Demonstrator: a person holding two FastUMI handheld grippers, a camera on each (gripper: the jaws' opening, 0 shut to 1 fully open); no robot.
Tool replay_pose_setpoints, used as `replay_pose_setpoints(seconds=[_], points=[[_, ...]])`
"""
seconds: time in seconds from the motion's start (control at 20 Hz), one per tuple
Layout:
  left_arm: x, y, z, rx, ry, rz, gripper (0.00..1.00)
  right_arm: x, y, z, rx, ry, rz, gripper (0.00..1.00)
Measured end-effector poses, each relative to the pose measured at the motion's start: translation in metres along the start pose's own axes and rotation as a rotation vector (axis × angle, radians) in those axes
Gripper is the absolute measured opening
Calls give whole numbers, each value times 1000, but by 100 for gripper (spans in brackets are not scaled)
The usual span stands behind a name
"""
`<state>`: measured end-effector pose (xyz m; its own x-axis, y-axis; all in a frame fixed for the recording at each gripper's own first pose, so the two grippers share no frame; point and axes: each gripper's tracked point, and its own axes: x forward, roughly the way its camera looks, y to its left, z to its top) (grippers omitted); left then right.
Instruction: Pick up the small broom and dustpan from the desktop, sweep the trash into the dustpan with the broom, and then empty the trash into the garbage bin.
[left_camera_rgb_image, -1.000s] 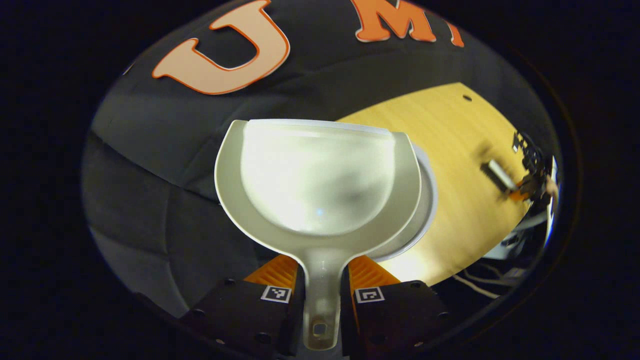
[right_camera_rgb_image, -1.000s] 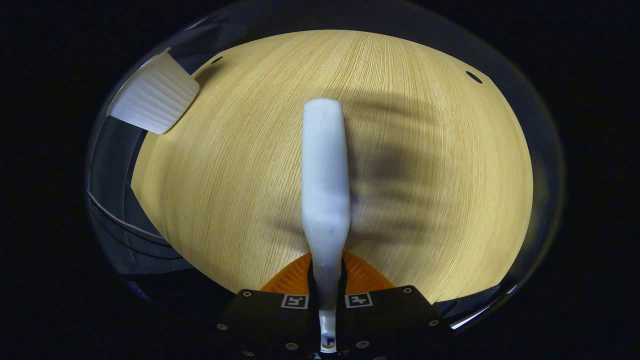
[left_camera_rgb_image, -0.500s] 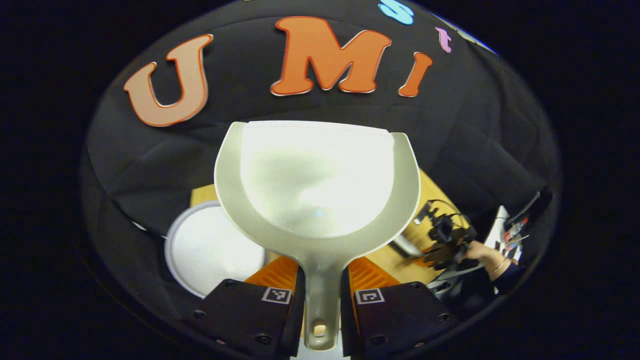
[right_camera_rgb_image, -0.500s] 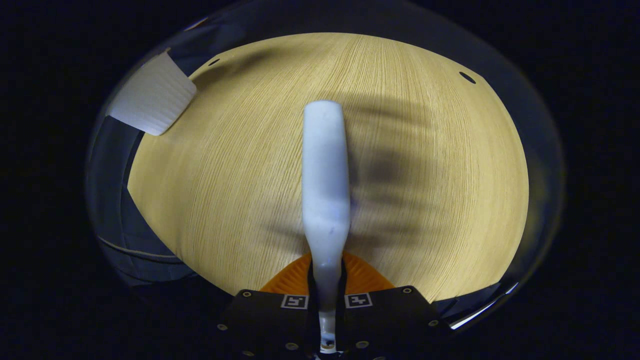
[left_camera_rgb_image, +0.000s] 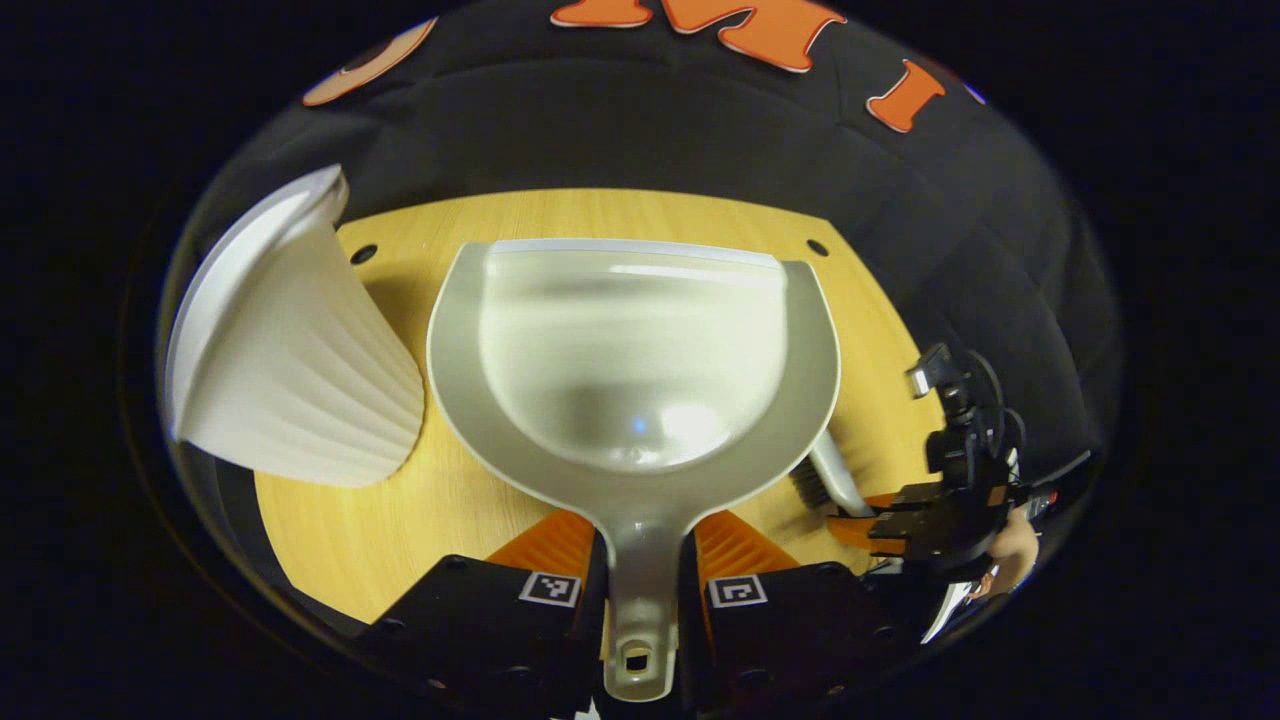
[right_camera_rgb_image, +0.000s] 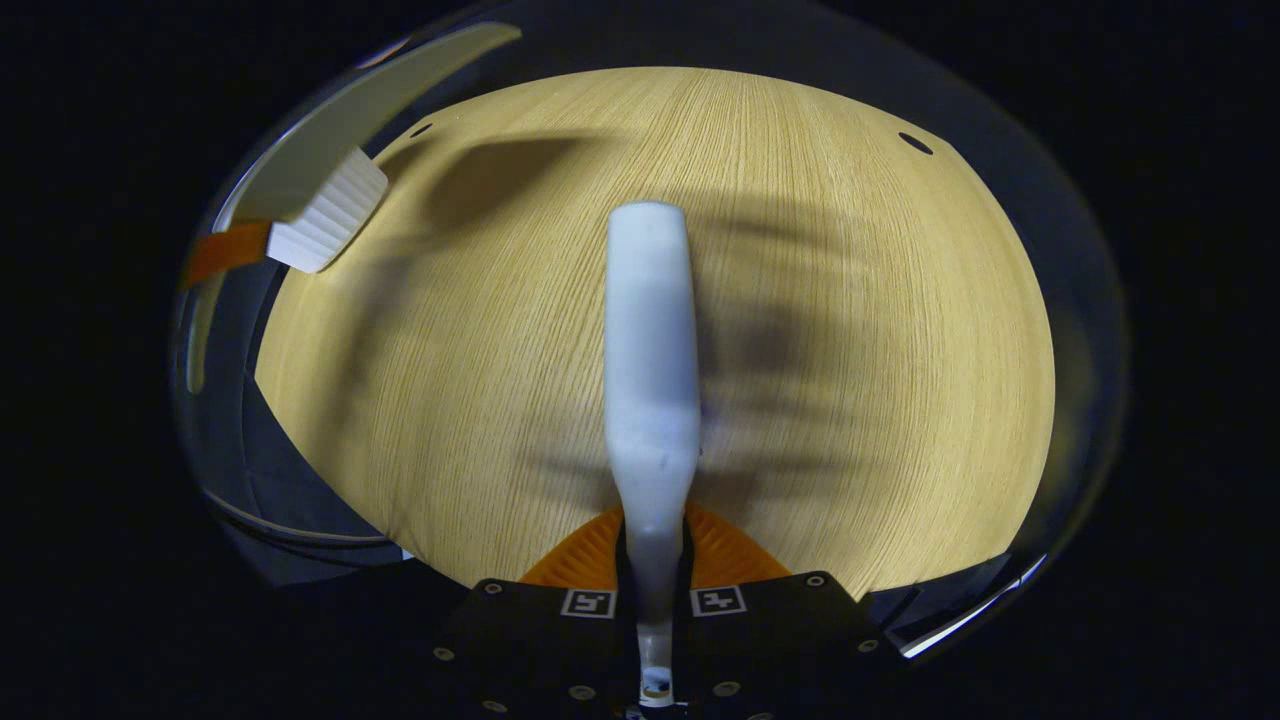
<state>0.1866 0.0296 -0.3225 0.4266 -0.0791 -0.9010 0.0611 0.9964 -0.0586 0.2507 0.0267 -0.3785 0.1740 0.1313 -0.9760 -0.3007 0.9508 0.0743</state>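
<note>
Left gripper view: translucent, seemingly empty dustpan (left_camera_rgb_image: 640, 380).

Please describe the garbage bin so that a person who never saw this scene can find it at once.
Start from the wooden desktop and go to its left side in the left gripper view, beside the dustpan held in the left gripper. There stands the garbage bin. It is the white one with fine vertical ribs on a wall that flares wider toward its open rim, unlike the smooth dustpan.

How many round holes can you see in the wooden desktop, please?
2. In the left gripper view, one hole lies by the white ribbed bin, the other beyond the dustpan at the desktop's far right. The dustpan or bin may hide more.
</note>
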Motion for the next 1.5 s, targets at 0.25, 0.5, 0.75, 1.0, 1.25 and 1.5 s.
replay_pose_setpoints(seconds=[0.25, 0.5, 0.75, 1.0, 1.25, 1.5], points=[[55, 47, -31, -83, 101, 59, 32, 0, 1, 6, 28, -12, -14, 12], [66, 63, -41, -96, 128, 91, 32, -1, 3, 13, 48, -19, -24, 13], [79, 67, -44, -100, 126, 98, 32, 3, 6, 20, 50, -19, -33, 12], [79, 67, -47, -91, 139, 112, 35, 8, 4, 24, 57, -31, -37, 14], [75, 78, -53, -71, 168, 106, 100, 7, 5, 34, 107, -79, -16, 15], [37, 86, -51, -48, 120, 85, 99, -17, 11, 48, 168, -215, 30, 98]])
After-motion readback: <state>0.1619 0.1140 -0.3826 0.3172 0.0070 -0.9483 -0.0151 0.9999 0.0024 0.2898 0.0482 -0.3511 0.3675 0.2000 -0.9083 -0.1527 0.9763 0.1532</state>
